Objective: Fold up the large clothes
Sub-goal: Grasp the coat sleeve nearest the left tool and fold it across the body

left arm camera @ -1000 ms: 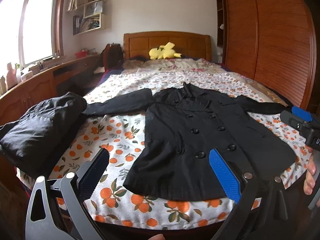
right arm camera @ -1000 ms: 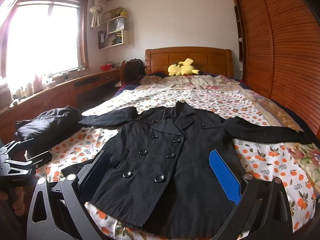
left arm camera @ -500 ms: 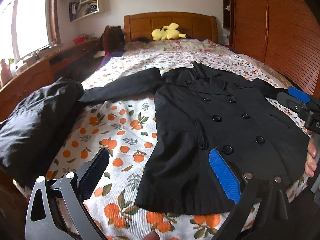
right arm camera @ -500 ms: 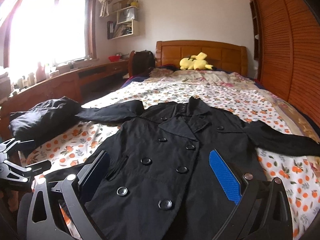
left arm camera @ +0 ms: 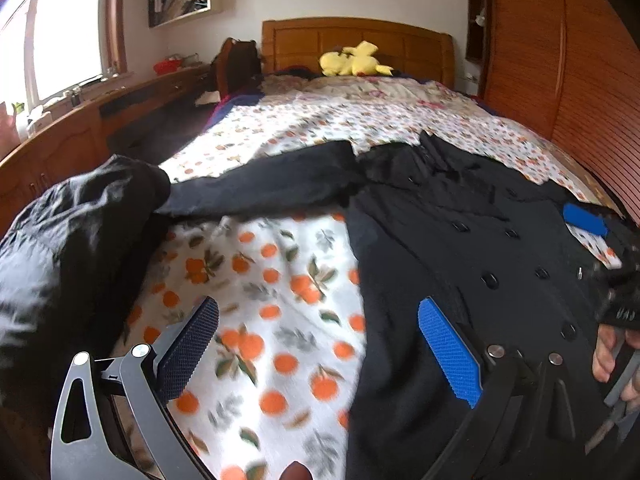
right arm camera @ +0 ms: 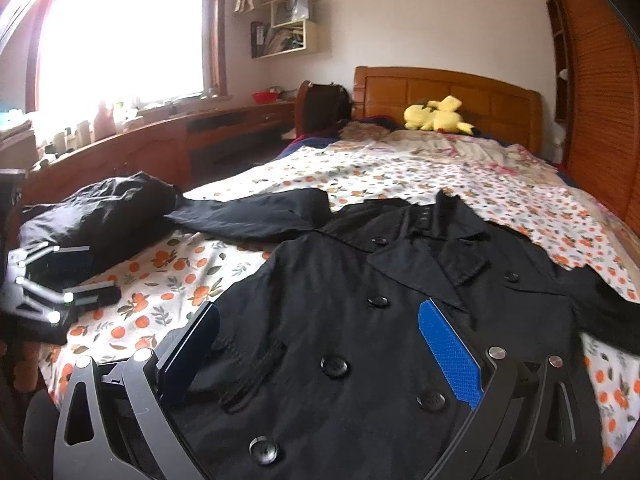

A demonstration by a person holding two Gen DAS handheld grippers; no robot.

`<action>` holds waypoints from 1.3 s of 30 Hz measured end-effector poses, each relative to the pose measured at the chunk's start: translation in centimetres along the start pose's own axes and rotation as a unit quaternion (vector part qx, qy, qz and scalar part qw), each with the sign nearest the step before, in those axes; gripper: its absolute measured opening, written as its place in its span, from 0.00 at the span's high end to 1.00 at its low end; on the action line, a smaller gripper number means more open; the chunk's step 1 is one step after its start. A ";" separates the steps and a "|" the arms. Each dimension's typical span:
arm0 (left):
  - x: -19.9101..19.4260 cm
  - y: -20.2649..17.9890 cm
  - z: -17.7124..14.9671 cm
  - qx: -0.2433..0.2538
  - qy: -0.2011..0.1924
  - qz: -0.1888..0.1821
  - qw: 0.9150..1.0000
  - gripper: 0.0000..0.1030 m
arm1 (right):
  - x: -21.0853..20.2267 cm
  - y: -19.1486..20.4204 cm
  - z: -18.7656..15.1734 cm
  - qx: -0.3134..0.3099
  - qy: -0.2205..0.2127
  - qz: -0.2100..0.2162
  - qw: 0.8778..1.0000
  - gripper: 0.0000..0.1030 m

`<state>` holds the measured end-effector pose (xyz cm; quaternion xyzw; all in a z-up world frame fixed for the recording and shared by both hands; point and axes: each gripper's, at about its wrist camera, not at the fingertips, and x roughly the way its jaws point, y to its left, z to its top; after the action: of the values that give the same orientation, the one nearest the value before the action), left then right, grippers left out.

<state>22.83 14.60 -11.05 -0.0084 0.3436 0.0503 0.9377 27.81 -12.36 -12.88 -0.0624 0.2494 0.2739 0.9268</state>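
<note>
A black double-breasted coat [left arm camera: 460,248] [right arm camera: 360,332] lies flat and buttoned on the orange-patterned bedspread [left arm camera: 272,280], sleeves spread to both sides. My left gripper [left arm camera: 316,344] is open low over the bedspread beside the coat's left edge, its blue pad [left arm camera: 448,352] over the coat's hem. My right gripper [right arm camera: 320,352] is open just above the coat's lower front, nothing between its fingers. The right gripper shows in the left wrist view at the far right [left arm camera: 600,248], held by a hand [left arm camera: 608,352]. In the right wrist view the left gripper [right arm camera: 68,280] appears at the left.
A second black garment [left arm camera: 68,240] [right arm camera: 96,212] lies bundled at the bed's left edge. A yellow plush toy [left arm camera: 352,60] sits by the wooden headboard [right arm camera: 448,92]. A wooden desk [right arm camera: 168,140] runs under the window on the left; a slatted wardrobe [left arm camera: 560,72] stands right.
Both grippers have dropped closer to the bed and moved forward; the coat fills more of each view. Both stay open with nothing held.
</note>
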 end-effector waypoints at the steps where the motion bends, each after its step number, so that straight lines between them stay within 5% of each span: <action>1: 0.4 0.4 0.4 -0.003 -0.004 -0.001 1.000 0.02 | 0.7 0.0 -0.1 -0.003 0.003 0.000 1.000 0.07; 16: 10.6 4.3 5.8 -0.043 0.039 -0.012 0.998 0.02 | 4.5 -0.7 -2.4 -0.006 0.016 0.027 0.999 0.07; 24: 17.8 7.1 7.7 -0.085 0.076 0.023 0.993 0.10 | 4.4 -1.3 -2.6 0.010 0.010 0.031 0.999 0.06; 36: 24.9 11.5 8.9 -0.184 0.118 0.036 0.975 0.16 | 4.3 -1.3 -2.6 0.014 0.007 0.034 0.999 0.06; 39: 25.2 11.0 9.5 -0.177 0.119 0.048 0.976 0.31 | 4.3 -1.3 -2.6 0.013 0.007 0.033 0.999 0.06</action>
<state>46.93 28.24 -19.82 -0.1635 0.4385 0.1542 0.8702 30.49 -12.10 -17.32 -0.0436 0.2613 0.3006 0.9162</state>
